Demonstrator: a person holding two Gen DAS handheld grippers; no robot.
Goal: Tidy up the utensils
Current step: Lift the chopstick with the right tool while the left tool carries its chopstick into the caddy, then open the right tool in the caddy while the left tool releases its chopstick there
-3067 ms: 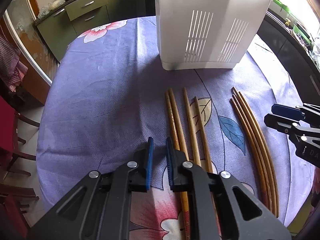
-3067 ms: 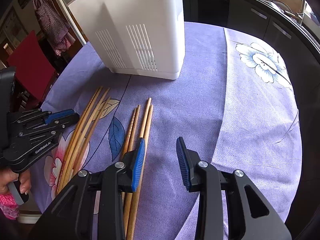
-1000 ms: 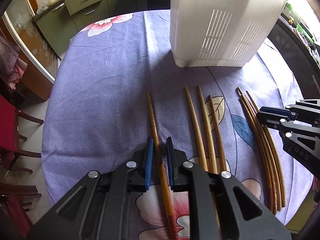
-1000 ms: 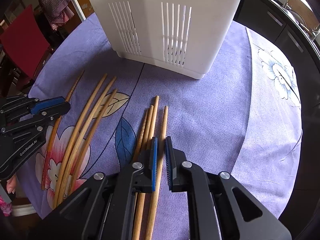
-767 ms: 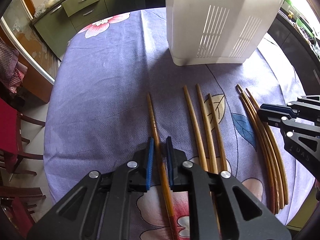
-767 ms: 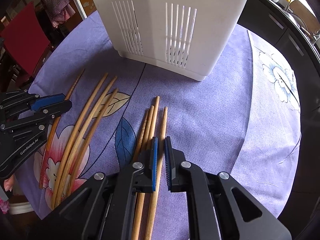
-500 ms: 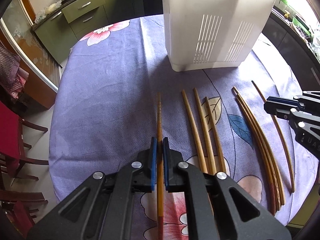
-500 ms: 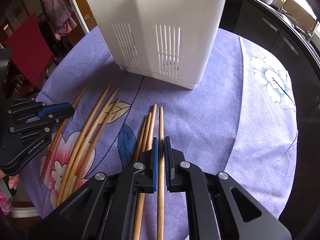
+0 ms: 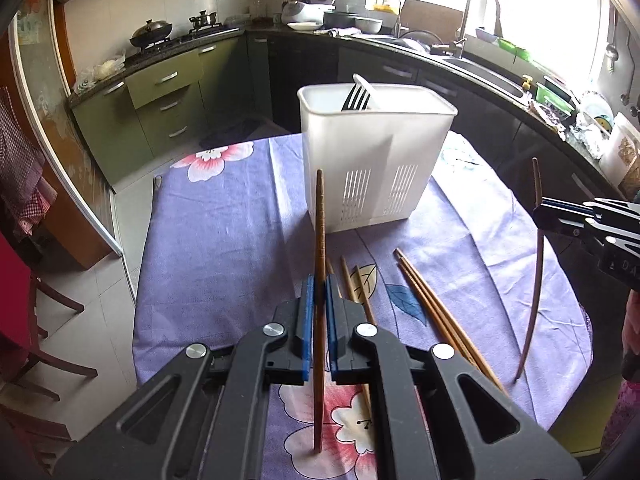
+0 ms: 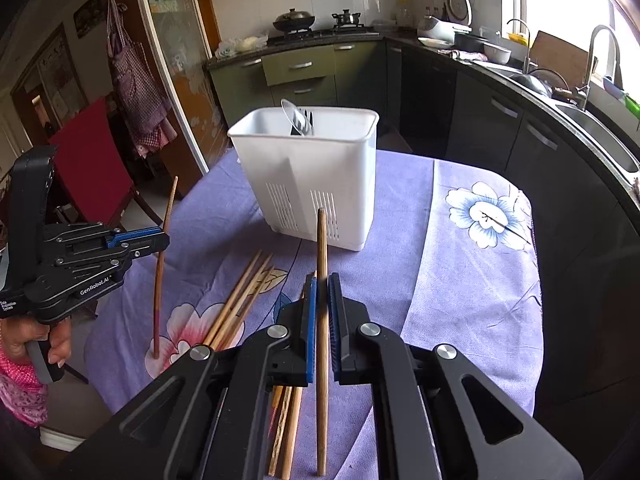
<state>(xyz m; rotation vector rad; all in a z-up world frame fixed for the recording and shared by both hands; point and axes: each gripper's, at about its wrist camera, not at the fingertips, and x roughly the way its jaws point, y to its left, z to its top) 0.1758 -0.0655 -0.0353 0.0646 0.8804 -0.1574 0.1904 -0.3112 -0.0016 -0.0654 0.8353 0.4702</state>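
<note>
My left gripper (image 9: 317, 292) is shut on one brown chopstick (image 9: 319, 240) and holds it upright above the table. My right gripper (image 10: 322, 292) is shut on another chopstick (image 10: 321, 264), also upright. Each gripper shows in the other's view, the left gripper (image 10: 158, 240) and the right gripper (image 9: 538, 210). The white slotted utensil holder (image 9: 372, 168) stands beyond them with a fork (image 9: 356, 96) in it; it also shows in the right wrist view (image 10: 316, 176). Several chopsticks (image 9: 432, 308) lie on the purple floral cloth between the grippers and show in the right wrist view (image 10: 240, 300).
The round table (image 9: 224, 240) has a purple flowered cloth. Kitchen counters and a sink (image 9: 480, 72) run behind and to the right. A red chair (image 10: 88, 164) stands at the left of the table.
Both grippers have lifted their chopsticks off the cloth and tilted them upright. The holder's open top and the fork in it now show.
</note>
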